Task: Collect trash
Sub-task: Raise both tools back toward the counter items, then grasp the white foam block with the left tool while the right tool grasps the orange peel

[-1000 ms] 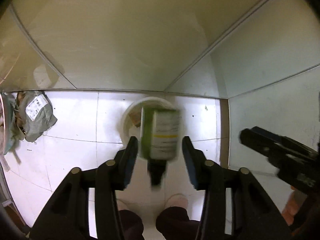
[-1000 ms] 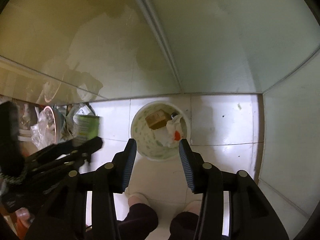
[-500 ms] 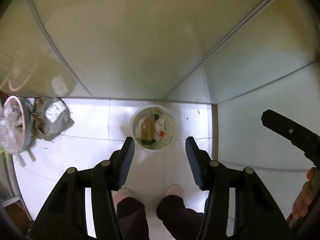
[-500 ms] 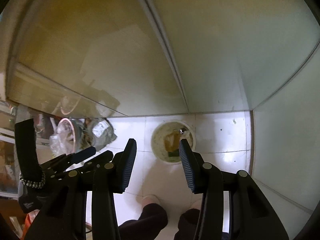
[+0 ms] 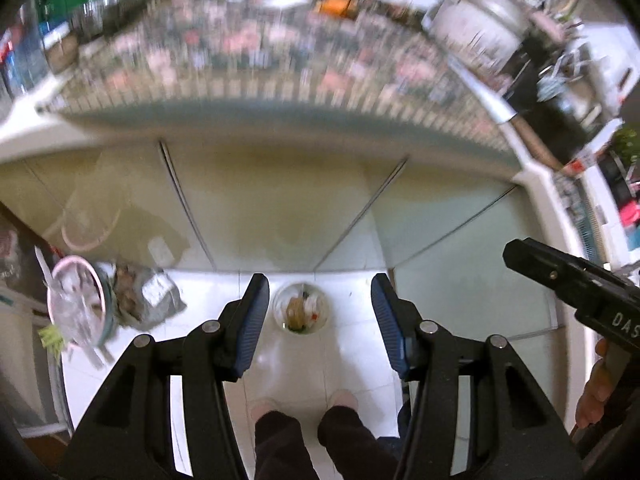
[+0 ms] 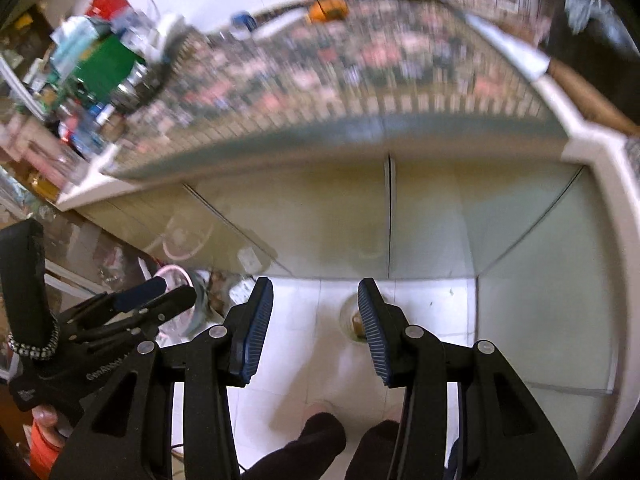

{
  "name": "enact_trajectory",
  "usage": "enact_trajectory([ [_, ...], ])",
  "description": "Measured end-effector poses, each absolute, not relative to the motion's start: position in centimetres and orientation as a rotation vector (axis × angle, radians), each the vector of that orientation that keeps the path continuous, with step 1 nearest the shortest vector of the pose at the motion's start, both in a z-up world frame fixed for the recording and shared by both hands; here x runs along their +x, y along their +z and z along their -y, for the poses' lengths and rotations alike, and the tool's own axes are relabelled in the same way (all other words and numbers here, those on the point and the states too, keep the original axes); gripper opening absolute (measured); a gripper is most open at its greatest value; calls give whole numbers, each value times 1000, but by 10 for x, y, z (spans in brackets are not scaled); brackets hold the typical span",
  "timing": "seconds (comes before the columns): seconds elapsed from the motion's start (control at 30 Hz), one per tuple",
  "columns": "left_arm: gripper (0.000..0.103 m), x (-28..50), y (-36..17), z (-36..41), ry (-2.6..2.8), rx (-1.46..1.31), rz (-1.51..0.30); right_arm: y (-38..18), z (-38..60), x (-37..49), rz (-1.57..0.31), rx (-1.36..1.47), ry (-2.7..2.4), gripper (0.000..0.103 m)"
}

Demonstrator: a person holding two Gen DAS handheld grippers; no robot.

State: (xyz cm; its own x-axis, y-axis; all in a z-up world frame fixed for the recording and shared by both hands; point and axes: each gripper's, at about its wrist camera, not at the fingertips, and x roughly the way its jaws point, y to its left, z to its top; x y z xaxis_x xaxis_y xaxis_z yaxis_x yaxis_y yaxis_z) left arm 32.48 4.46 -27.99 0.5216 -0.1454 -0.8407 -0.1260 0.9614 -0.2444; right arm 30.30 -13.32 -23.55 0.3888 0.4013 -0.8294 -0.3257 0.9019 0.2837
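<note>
L gripper (image 5: 316,320) spread wide, nothing between pads. R gripper (image 6: 316,320) likewise apart, empty. Both held high, looking down past the counter edge (image 5: 280,120) to the floor.

Trash bin (image 5: 302,312): small white round pail on floor tiles, sits between my L fingers at 12 o'clock from my feet (image 5: 304,404). Holds scraps: tan piece, white bits, a red speck. In R view the bin (image 6: 352,318) is half covered by my R-side finger pad (image 6: 372,332).

Other clutter: pink-rimmed bowl (image 5: 76,304) w/ plastic wrap at 9 o'clock of the bin, grey crumpled bag (image 5: 158,300) just beside it, btwn bowl and bin. Could be next trash, can't confirm.

Risks:
- Counter top badly motion-blurred in both views, so picking next item off it = poor aim, may knock neighbours.
- Knife (image 5: 492,100) lies at counter's 2 o'clock edge; a careless sweep could push it off twd feet.
- Bin is small and far below; a drop from this height may miss or bounce out.

Hard to see: counter items unreadable (green block, orange thing, metal pot only as smears). Bin contents too small to ID. R gripper in L view cut off at frame edge.
</note>
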Motion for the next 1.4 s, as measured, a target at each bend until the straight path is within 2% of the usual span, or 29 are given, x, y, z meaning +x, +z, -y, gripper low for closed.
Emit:
enact_trajectory([
  [0.23,65,298,-174,-60,-43,-223,-815,-149,125,274,-891,79,424,41],
  [0.3,68,291,-150,-63,-39,-203,-749,-131,127,272,-835,70,408,47],
  [0.4,72,289,-120,-66,-33,-190,-686,-109,128,271,-766,70,388,48],
  [0.47,83,292,-107,-68,-22,-183,-656,-98,130,274,-729,73,385,50],
  [0.57,87,306,-90,-71,10,-163,-615,-88,135,286,-668,72,389,51],
  [0.9,88,392,-71,-72,83,-164,-561,-81,148,372,-629,81,437,52],
  [1.17,88,488,-69,-85,184,-259,-589,-76,152,471,-672,52,537,52],
  [1.4,88,551,-83,-105,269,-287,-622,-99,142,546,-751,31,579,52],
])
